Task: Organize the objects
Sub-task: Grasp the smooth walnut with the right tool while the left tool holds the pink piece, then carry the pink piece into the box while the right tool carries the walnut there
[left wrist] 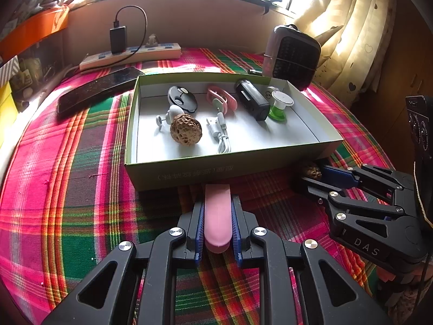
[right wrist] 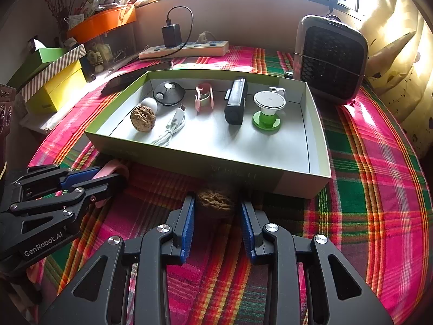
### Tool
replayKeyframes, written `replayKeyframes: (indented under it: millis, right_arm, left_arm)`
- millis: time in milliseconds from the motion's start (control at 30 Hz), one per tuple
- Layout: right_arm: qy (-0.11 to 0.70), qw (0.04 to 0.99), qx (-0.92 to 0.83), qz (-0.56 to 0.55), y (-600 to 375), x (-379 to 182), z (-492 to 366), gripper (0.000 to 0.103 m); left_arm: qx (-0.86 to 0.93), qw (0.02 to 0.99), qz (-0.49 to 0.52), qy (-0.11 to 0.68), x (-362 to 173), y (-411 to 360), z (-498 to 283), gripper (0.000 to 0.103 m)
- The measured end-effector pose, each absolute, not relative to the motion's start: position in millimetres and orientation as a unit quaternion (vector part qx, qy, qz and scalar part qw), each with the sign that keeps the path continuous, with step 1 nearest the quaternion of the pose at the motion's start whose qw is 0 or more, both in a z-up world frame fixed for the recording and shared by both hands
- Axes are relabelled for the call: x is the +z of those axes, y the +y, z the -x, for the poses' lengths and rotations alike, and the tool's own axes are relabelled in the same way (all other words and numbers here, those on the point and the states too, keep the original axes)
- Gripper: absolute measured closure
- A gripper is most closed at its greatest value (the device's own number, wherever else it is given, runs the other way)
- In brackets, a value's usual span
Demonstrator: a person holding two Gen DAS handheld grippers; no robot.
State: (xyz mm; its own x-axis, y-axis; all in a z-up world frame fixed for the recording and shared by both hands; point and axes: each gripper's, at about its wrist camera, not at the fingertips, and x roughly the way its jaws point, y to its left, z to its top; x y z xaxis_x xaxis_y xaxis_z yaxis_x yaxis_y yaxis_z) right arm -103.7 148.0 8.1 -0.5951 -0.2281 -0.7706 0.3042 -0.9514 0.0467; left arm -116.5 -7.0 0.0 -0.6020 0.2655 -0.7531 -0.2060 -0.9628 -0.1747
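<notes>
Left wrist view: left gripper (left wrist: 217, 216) clenched on pink clip (left wrist: 217, 216), blue pads tight on both sides, clip sticking out fwd toward near wall of shallow cardboard box (left wrist: 216, 170). Box on plaid cloth (left wrist: 67, 189), open top. Inside, L to R: walnut (left wrist: 186, 133) w/ small white gadget (left wrist: 173, 113) behind it, black round device (left wrist: 181, 98), white USB cable (left wrist: 220, 135), second pink clip (left wrist: 222, 98), black rectangular device (left wrist: 251, 99), green-and-white spool (left wrist: 278, 105). Right gripper (left wrist: 315, 174) at right edge, just beside box's near right corner, dark walnut (left wrist: 312, 172) between its tips. Phone (left wrist: 97, 89) and power strip (left wrist: 130, 55) behind box on left, small fan heater (left wrist: 295, 57) behind on right.

Right wrist view: right gripper (right wrist: 217, 205) grasping second walnut (right wrist: 215, 201) btw blue pads, close to cloth, just in front of box (right wrist: 243, 173) near wall. Left gripper (right wrist: 116, 176) at left w/ pink clip (right wrist: 112, 168) pinched, also in front of box. Same items in box. Yellow box (right wrist: 65, 86) and orange tray (right wrist: 105, 21) at far left.
</notes>
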Motion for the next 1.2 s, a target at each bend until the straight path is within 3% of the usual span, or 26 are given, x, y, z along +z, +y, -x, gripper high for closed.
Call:
replayKeyframes:
  millis: [1200]
  right_arm:
    - [0.018,0.140,-0.910,-0.389,165,36,95,0.071]
  left_arm:
    - [0.906,0.134,0.400,-0.030,31,-1,109,0.087]
